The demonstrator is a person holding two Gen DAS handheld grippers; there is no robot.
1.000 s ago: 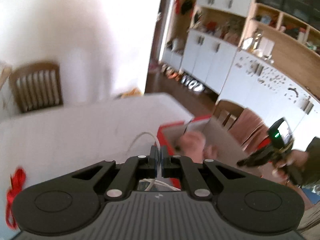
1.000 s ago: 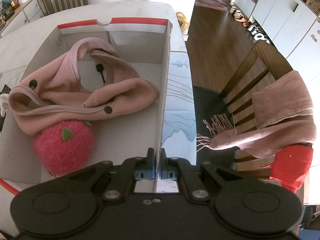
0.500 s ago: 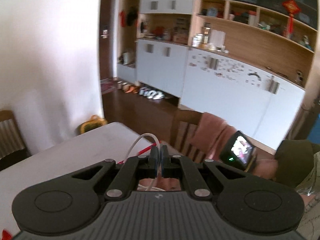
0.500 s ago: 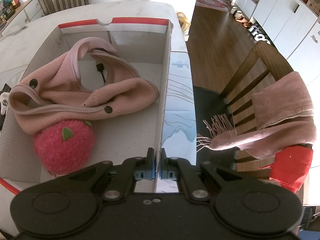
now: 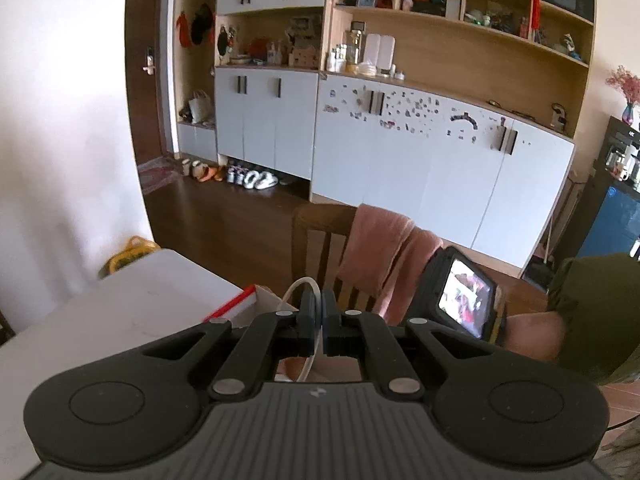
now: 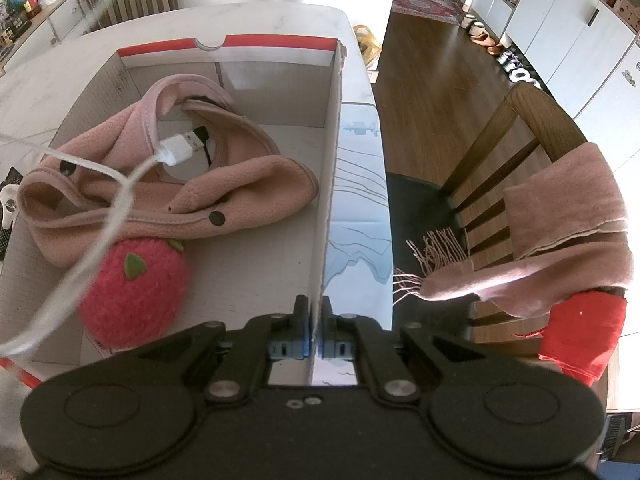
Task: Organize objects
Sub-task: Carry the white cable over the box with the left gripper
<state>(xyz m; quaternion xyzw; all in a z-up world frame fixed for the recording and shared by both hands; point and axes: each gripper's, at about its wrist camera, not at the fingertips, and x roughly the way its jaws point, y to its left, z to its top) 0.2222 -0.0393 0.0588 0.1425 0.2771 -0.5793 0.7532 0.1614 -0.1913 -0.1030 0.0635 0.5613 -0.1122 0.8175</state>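
My right gripper (image 6: 315,312) is shut on the right wall of an open cardboard box (image 6: 264,44) with a red rim. Inside the box lie a pink fleece garment (image 6: 240,184) and a red strawberry plush (image 6: 136,292). A white cable (image 6: 120,196) hangs in from the left above them, its USB plug (image 6: 180,150) dangling over the garment. My left gripper (image 5: 319,304) is shut on that cable (image 5: 296,292), which loops up beside the fingers, and it hovers near the box corner (image 5: 240,304).
The box stands on a white marble table (image 6: 80,68). A wooden chair (image 6: 520,120) draped with a pink scarf (image 6: 560,216) and a red cloth (image 6: 580,332) stands right of the table. The other hand-held device (image 5: 464,296) and a sleeve (image 5: 592,312) show at right.
The left wrist view swung from the tabletop round to the cupboards and chair. The white cable and its plug have come into the right wrist view over the box. The right gripper stayed still.
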